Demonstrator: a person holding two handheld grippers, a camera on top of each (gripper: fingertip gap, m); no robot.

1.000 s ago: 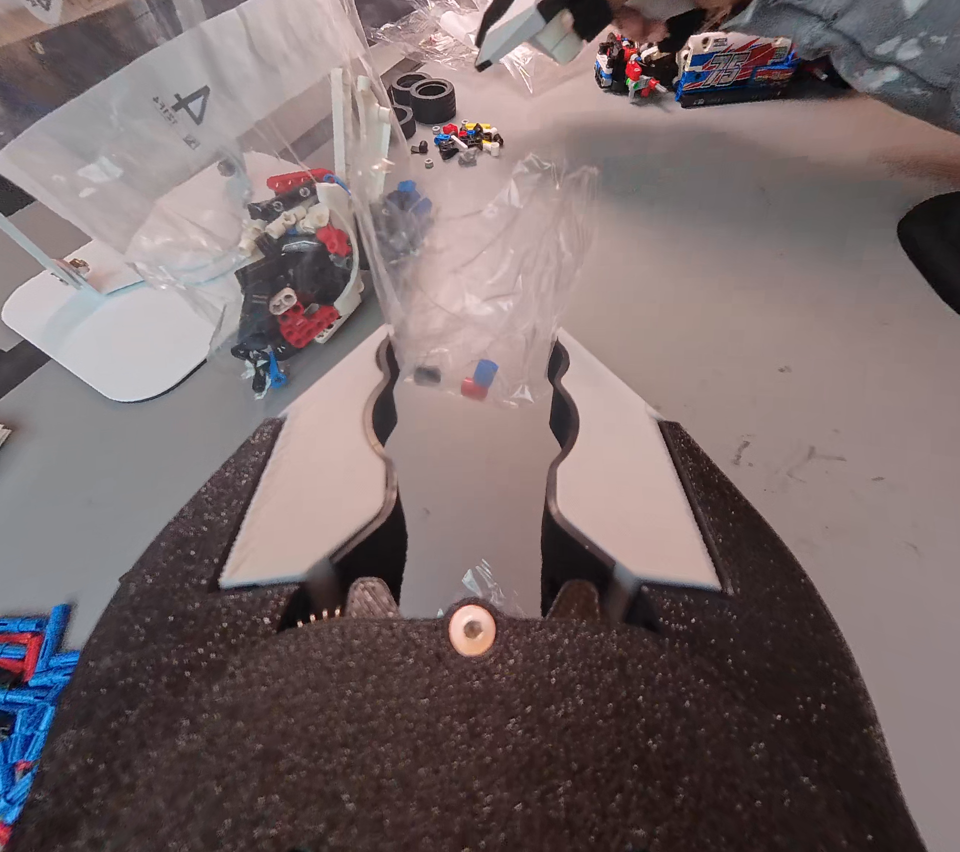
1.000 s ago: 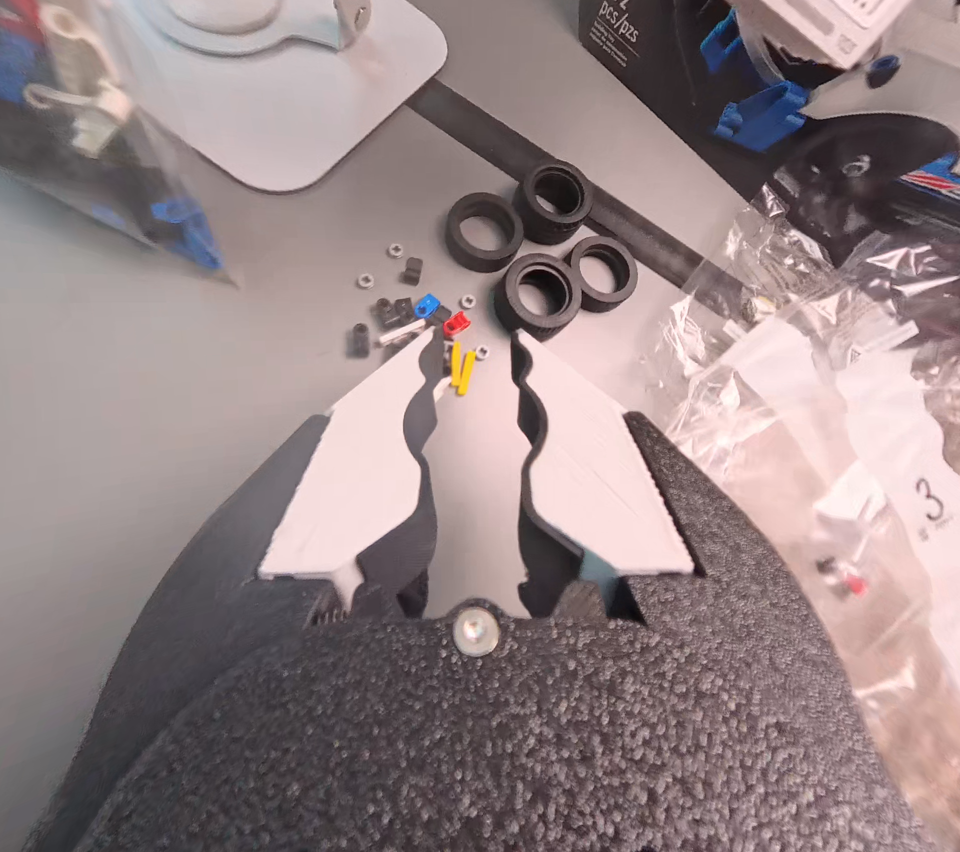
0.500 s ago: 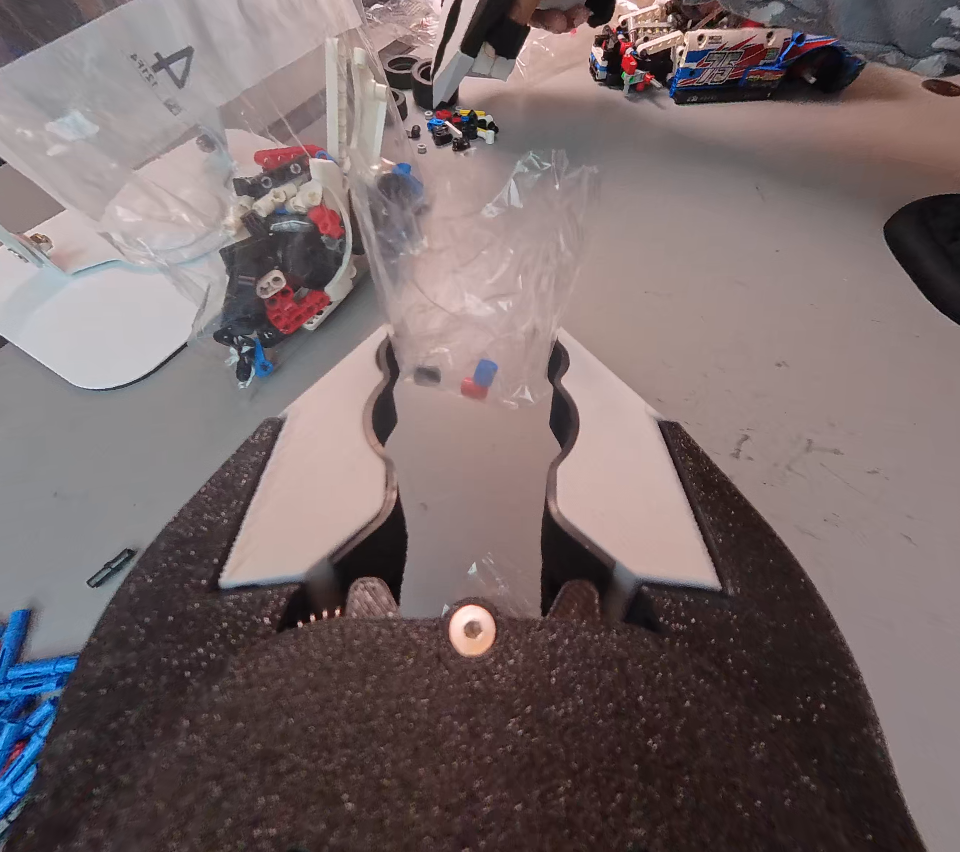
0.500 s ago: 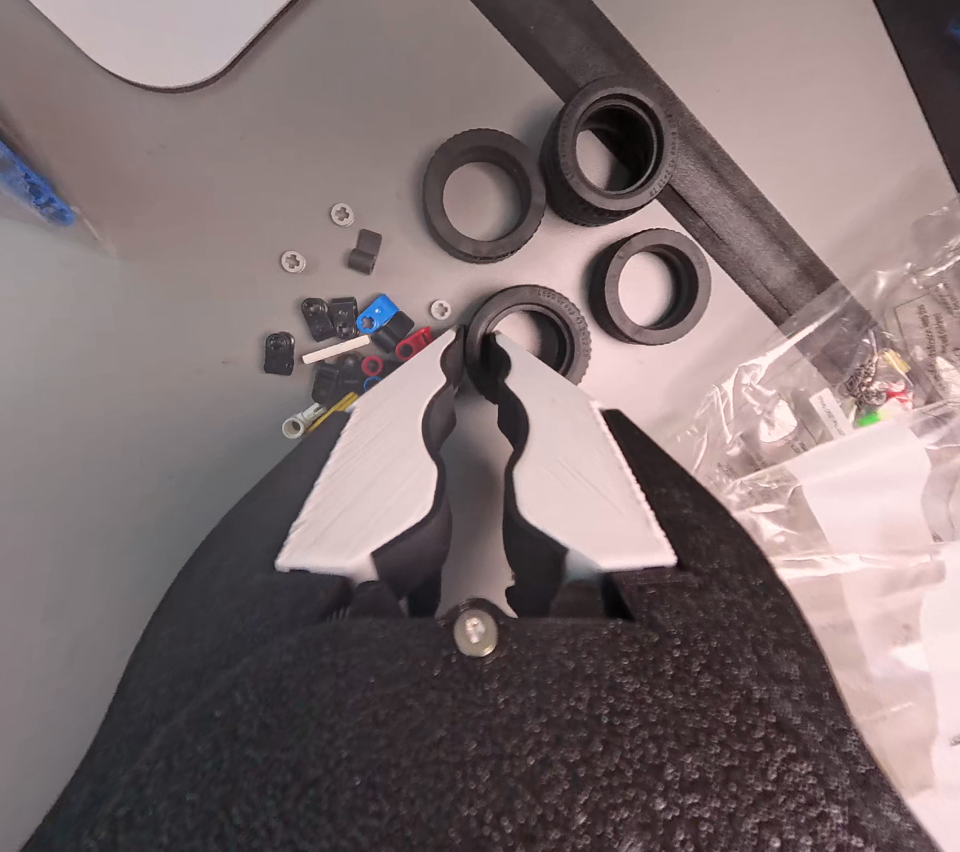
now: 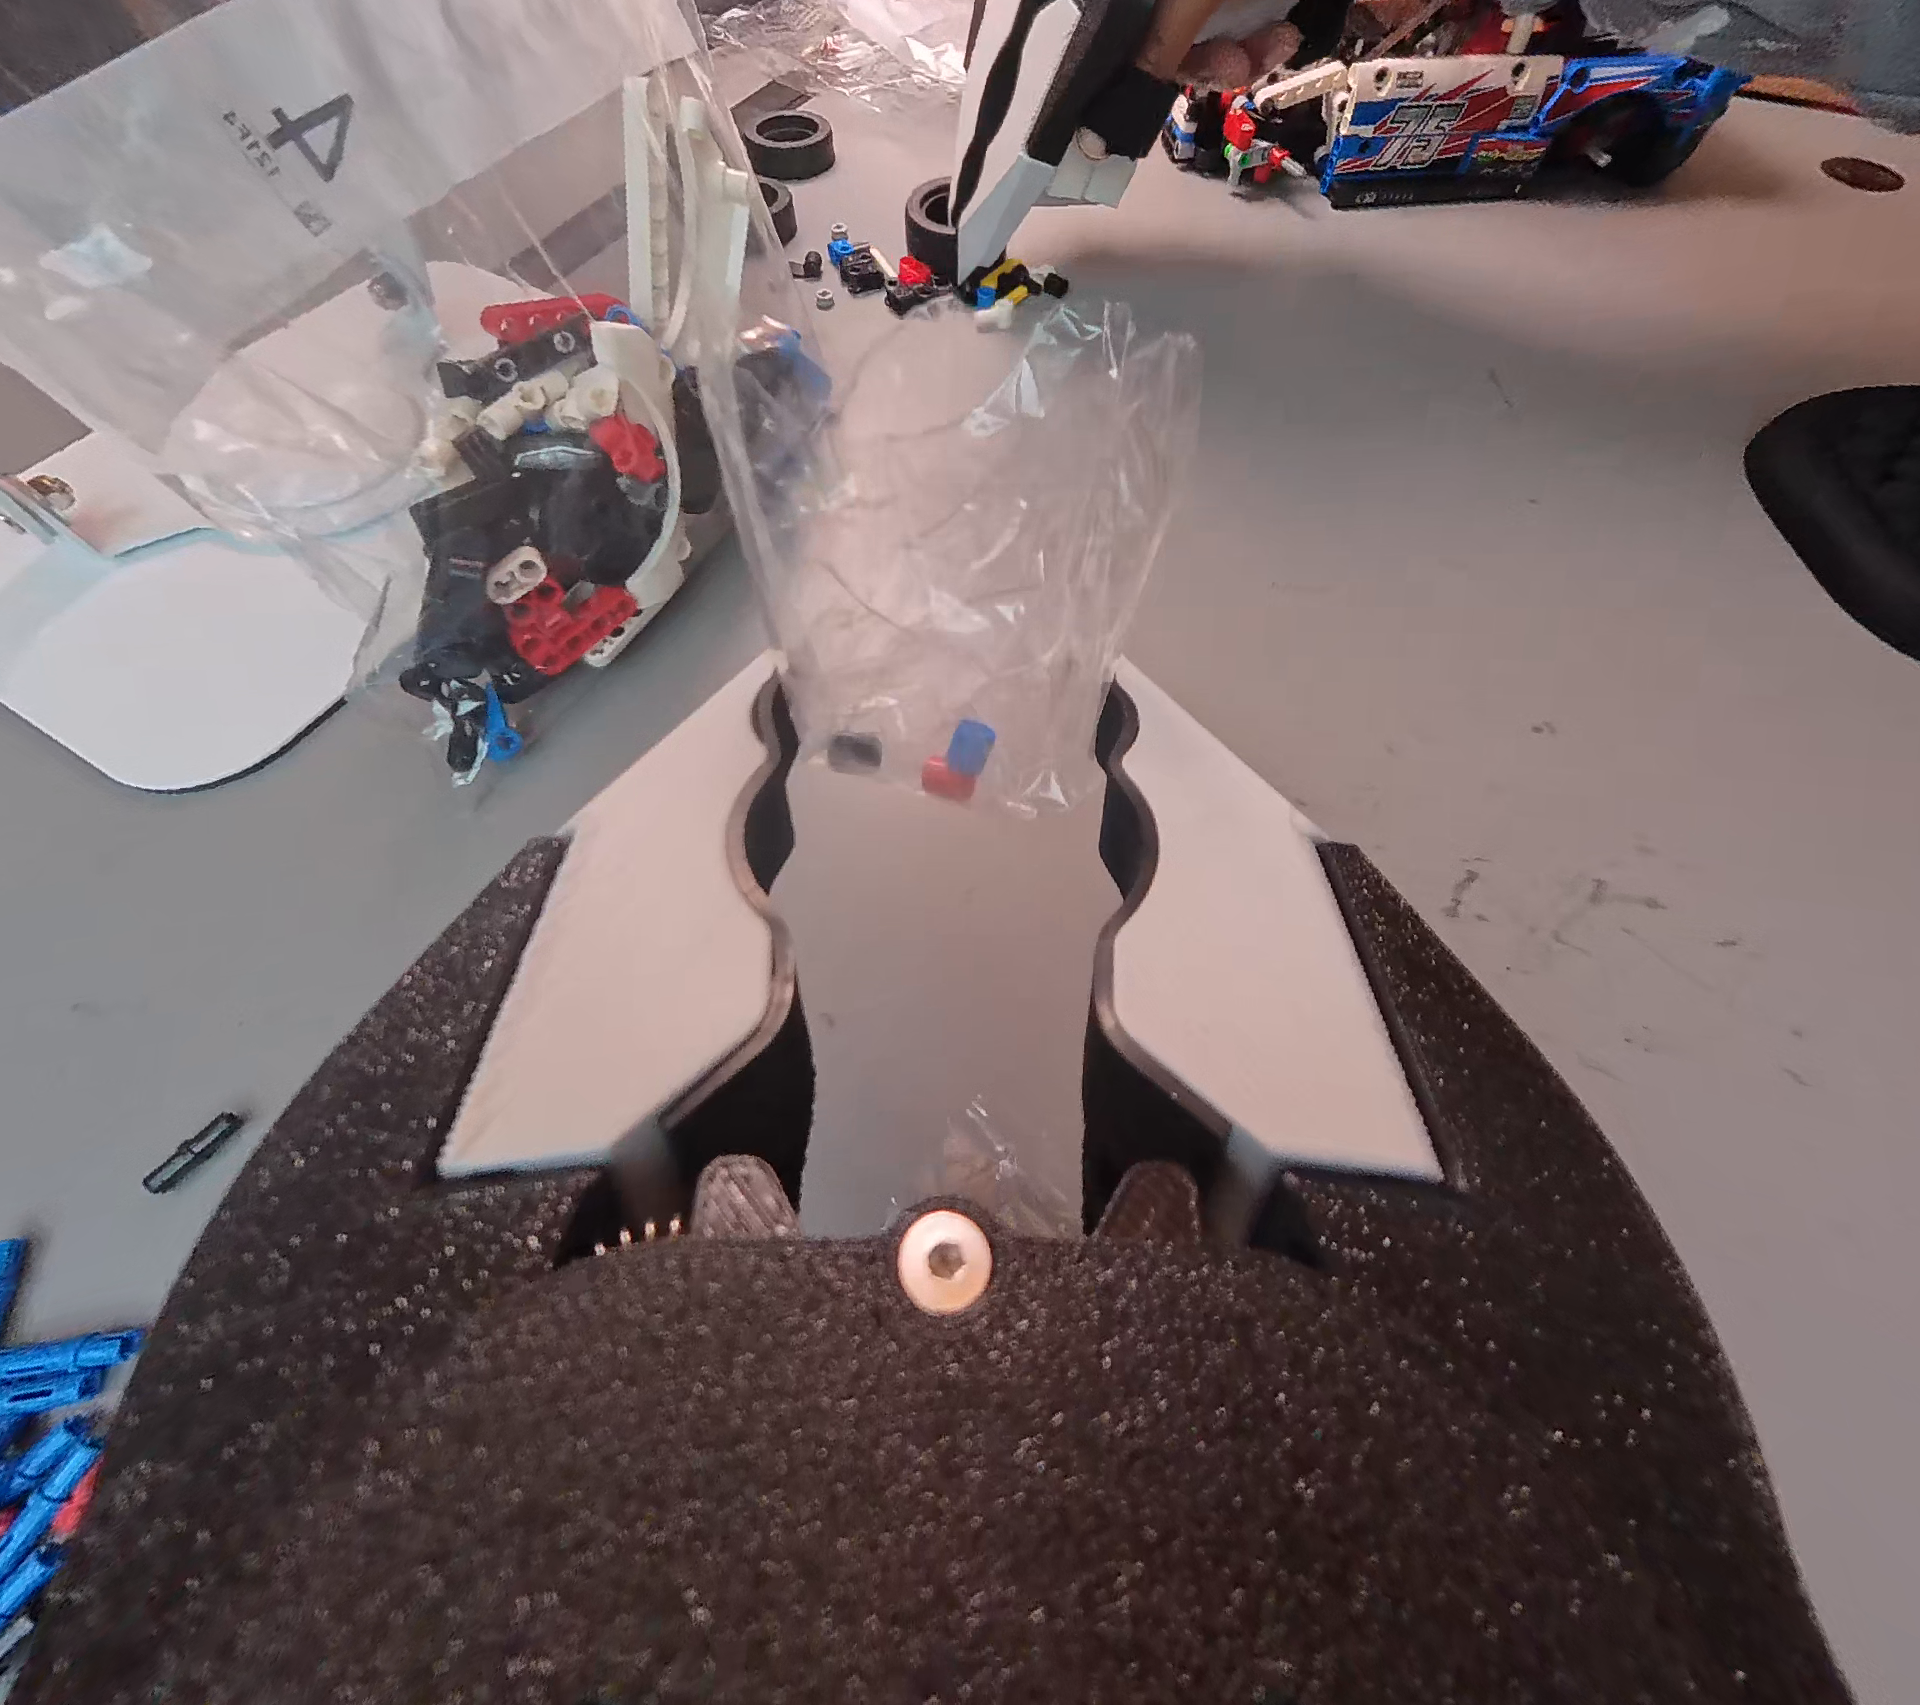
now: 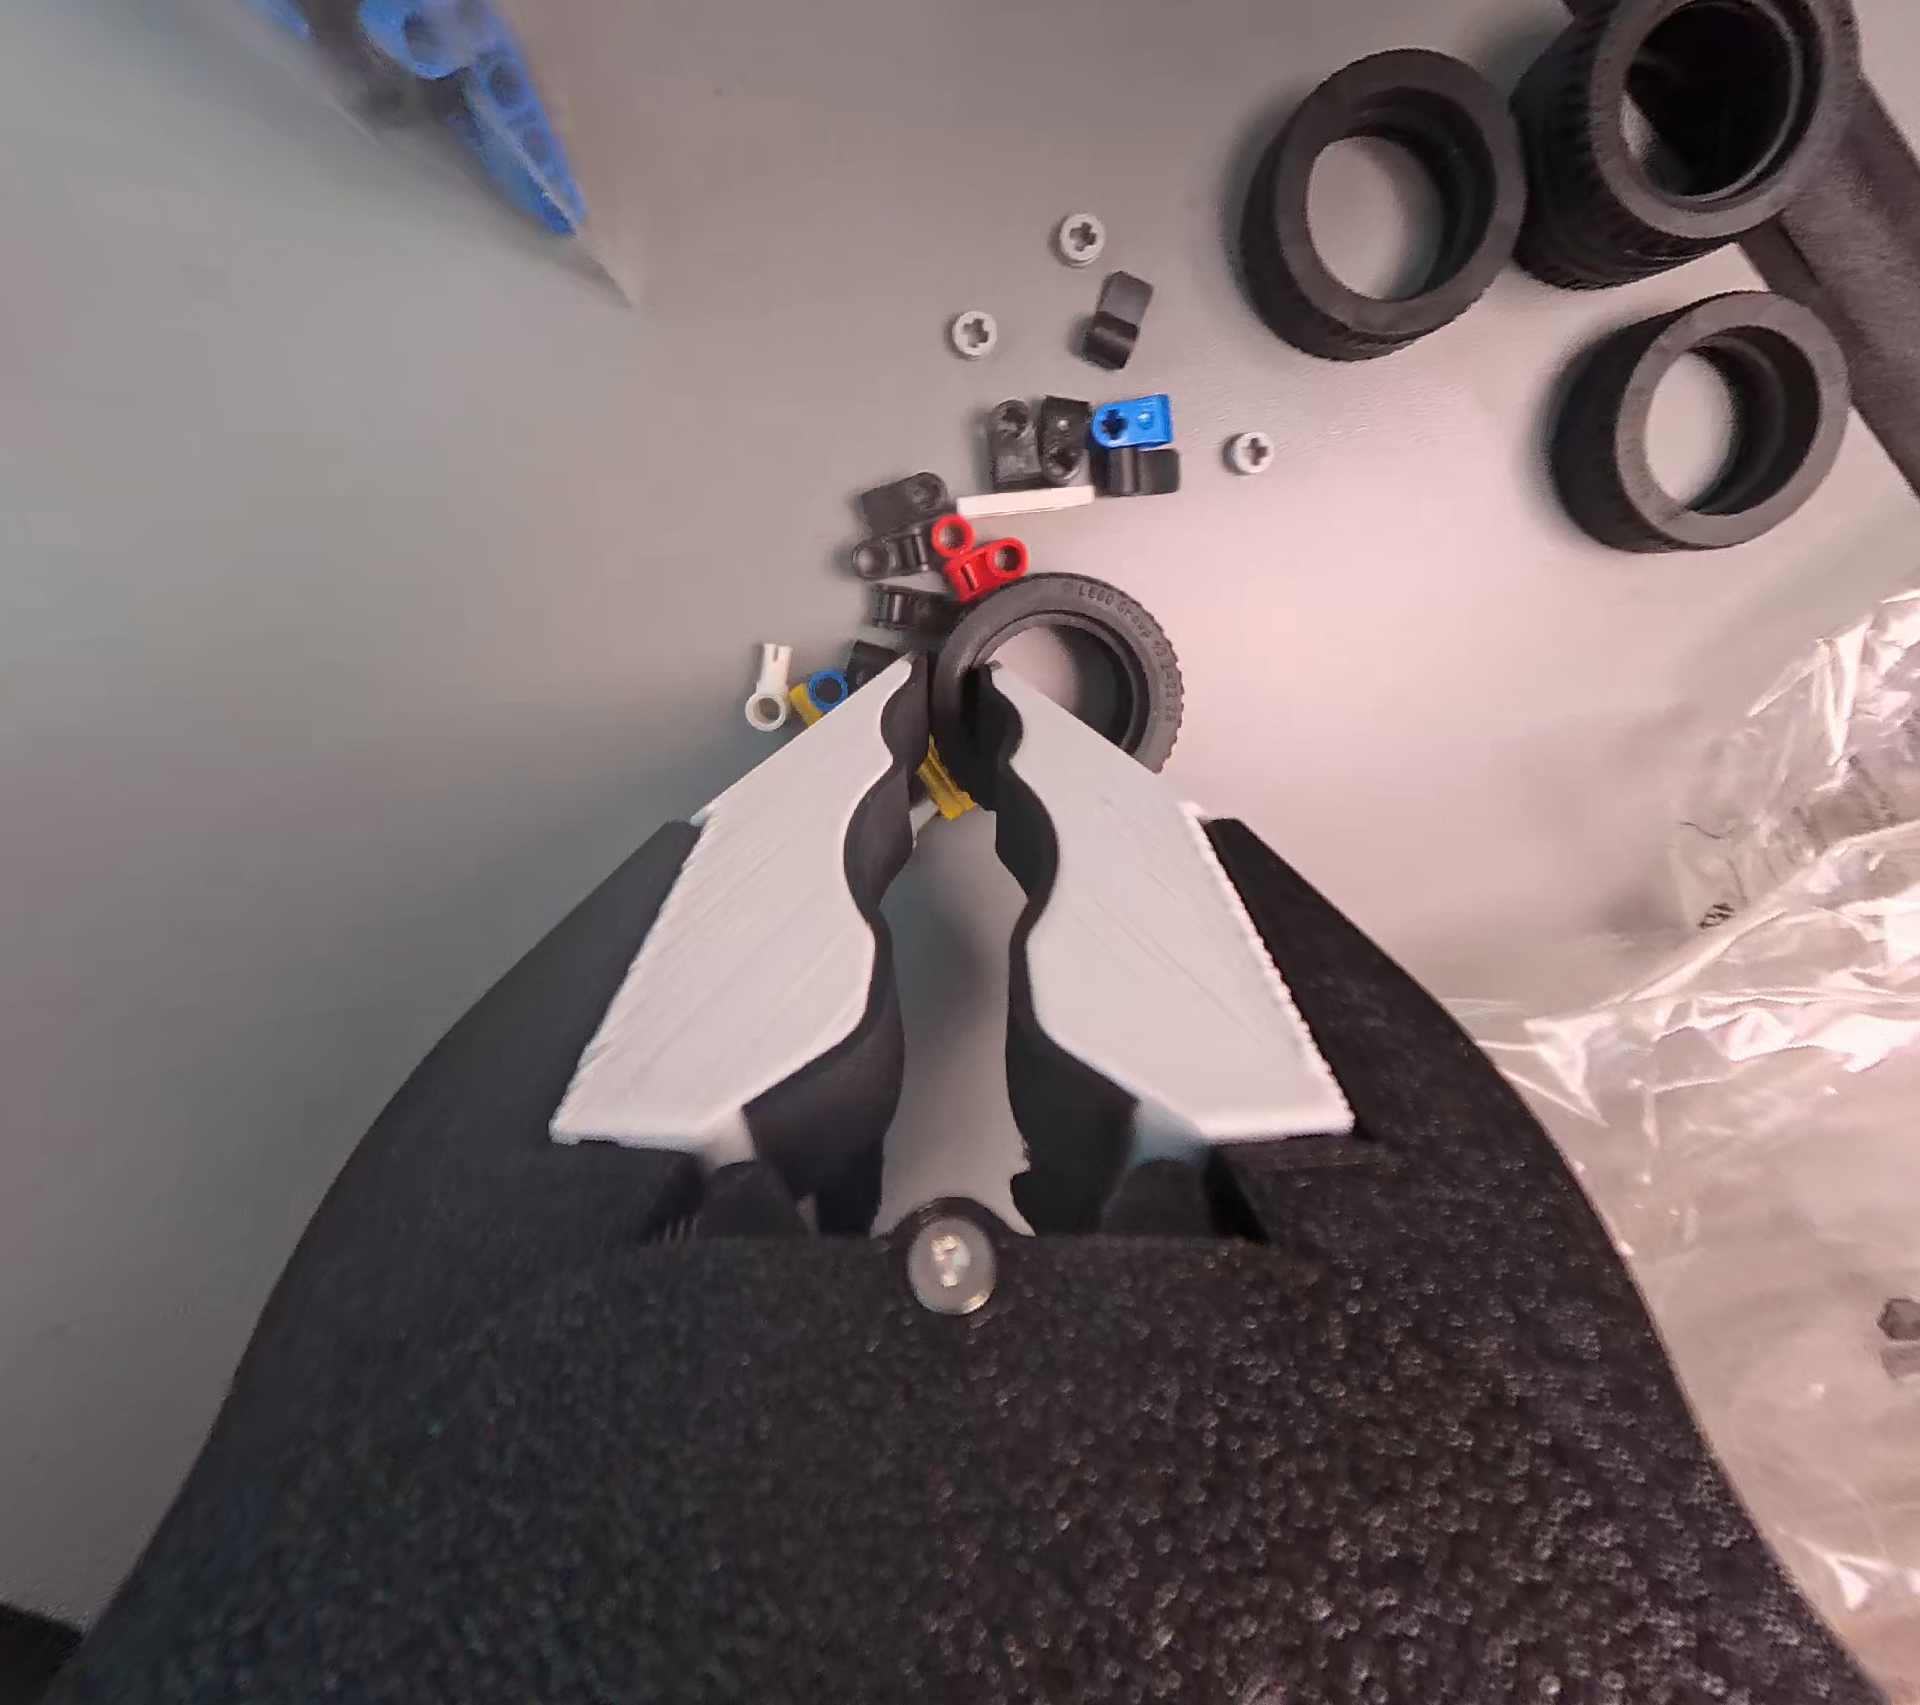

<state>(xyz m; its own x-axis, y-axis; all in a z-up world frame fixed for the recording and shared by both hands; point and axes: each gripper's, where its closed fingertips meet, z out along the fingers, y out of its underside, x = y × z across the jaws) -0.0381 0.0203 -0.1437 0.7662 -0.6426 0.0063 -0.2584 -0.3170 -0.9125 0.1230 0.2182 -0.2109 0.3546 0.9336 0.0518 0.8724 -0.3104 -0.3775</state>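
We see the right gripper (image 6: 948, 687) clamped on a small black tyre (image 6: 1081, 668)'s wall (one finger inside the ring) | loose small parts (image 6: 997, 502) just beside it on the desk (image 6: 364, 616) | left gripper (image 5: 940, 710) spread wide, small clear bag (image 5: 966, 575) between its tips, unpinched.

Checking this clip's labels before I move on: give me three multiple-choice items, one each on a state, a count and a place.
1. The right gripper is:
A wide open
B shut on the black tyre
C out of view

2. Loose tyres lying beyond it:
A one
B three
C five

3. The small clear bag sits:
A between the left gripper fingers
B inside a tyre ring
C under the right gripper

Answers:
1 B, one finger is inside the ring and one outside, pinching its wall.
2 B, three loose tyres lie at upper right.
3 A, the bag spans the gap at the fingertips.
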